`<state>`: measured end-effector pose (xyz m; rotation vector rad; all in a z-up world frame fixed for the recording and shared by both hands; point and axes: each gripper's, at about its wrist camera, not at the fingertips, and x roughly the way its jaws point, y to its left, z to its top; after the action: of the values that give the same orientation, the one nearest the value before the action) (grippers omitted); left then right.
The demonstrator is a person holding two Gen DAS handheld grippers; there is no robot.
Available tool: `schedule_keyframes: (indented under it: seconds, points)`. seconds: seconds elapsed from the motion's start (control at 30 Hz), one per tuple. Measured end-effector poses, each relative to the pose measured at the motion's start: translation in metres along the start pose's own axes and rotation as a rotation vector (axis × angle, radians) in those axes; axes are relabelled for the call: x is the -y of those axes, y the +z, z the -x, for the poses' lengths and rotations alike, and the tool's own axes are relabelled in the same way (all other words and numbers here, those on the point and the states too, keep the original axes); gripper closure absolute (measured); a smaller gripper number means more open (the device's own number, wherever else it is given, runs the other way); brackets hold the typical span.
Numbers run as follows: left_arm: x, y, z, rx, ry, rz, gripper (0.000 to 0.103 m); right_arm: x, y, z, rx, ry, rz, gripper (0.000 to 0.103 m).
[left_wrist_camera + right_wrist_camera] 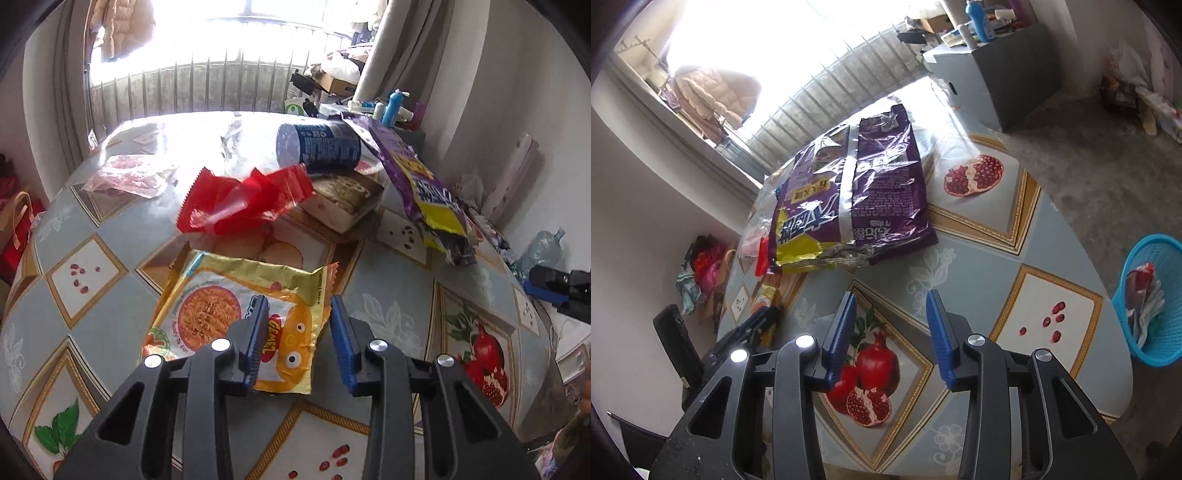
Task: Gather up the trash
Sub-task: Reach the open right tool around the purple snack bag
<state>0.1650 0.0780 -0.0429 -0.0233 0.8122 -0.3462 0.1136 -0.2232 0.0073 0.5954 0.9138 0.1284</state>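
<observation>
Trash lay scattered on the table [391,284]. Left claw [300,317] hung spread over a yellow noodle wrapper [236,314]; right claw [892,317] stood spread, empty, near a purple bag [871,192]. Blue basket [1156,306] waited far right.

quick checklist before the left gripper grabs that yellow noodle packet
1. Left gripper open: ok, blue fingers apart, nothing pinched.
2. Noodle packet between the fingers: ok, its corner lies in the gap.
3. Packet free of other trash: ok, the red wrapper lies apart, farther back.
4. Right gripper empty: ok, only the table shows below it.
5. Blue basket reachable: ok, beside the table, already holding trash.
6. Fingers touching the packet: cannot tell.
</observation>
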Motion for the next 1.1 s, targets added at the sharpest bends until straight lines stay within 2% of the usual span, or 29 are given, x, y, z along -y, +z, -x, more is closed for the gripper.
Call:
schedule_keyframes:
  seconds: [0.1, 0.2, 0.27, 0.37, 0.43, 0.5, 0.63, 0.67, 0.73, 0.8, 0.93, 1.1]
  points:
    - [-0.005, 0.010, 0.020, 0.072, -0.036, 0.041, 0.070, 0.006, 0.007, 0.003, 0.016, -0.001, 0.001, 0.065]
    - [-0.005, 0.023, 0.034, 0.120, -0.138, 0.090, 0.070, 0.011, 0.020, 0.003, 0.032, 0.006, 0.005, 0.063]
    - [-0.001, 0.034, 0.031, 0.108, -0.220, 0.123, 0.070, 0.016, 0.030, -0.001, 0.034, 0.023, -0.010, 0.058]
    - [0.003, 0.051, 0.010, 0.032, -0.332, 0.223, 0.070, 0.024, 0.046, -0.011, 0.030, 0.075, -0.048, 0.049]
    - [0.008, 0.058, -0.003, 0.002, -0.373, 0.277, 0.070, 0.029, 0.054, -0.020, 0.025, 0.112, -0.074, 0.045]
    - [0.010, 0.064, -0.012, -0.011, -0.388, 0.302, 0.070, 0.036, 0.061, -0.032, 0.004, 0.140, -0.111, 0.044]
    - [0.020, 0.067, -0.024, -0.029, -0.372, 0.298, 0.070, 0.044, 0.070, -0.059, -0.052, 0.185, -0.157, 0.042]
    - [0.023, 0.066, -0.026, -0.031, -0.363, 0.292, 0.070, 0.045, 0.070, -0.064, -0.067, 0.204, -0.160, 0.045]
    - [0.030, 0.065, -0.030, -0.051, -0.361, 0.280, 0.081, 0.041, 0.069, -0.068, -0.081, 0.234, -0.149, 0.045]
    - [0.036, 0.064, -0.032, -0.064, -0.360, 0.266, 0.082, 0.035, 0.066, -0.064, -0.089, 0.245, -0.125, 0.047]
    - [0.048, 0.058, -0.019, -0.059, -0.365, 0.216, 0.088, 0.030, 0.053, -0.041, -0.072, 0.209, -0.072, 0.052]
    - [0.065, 0.031, 0.004, -0.116, -0.417, 0.143, 0.090, 0.039, 0.030, 0.000, -0.062, 0.174, -0.042, 0.053]
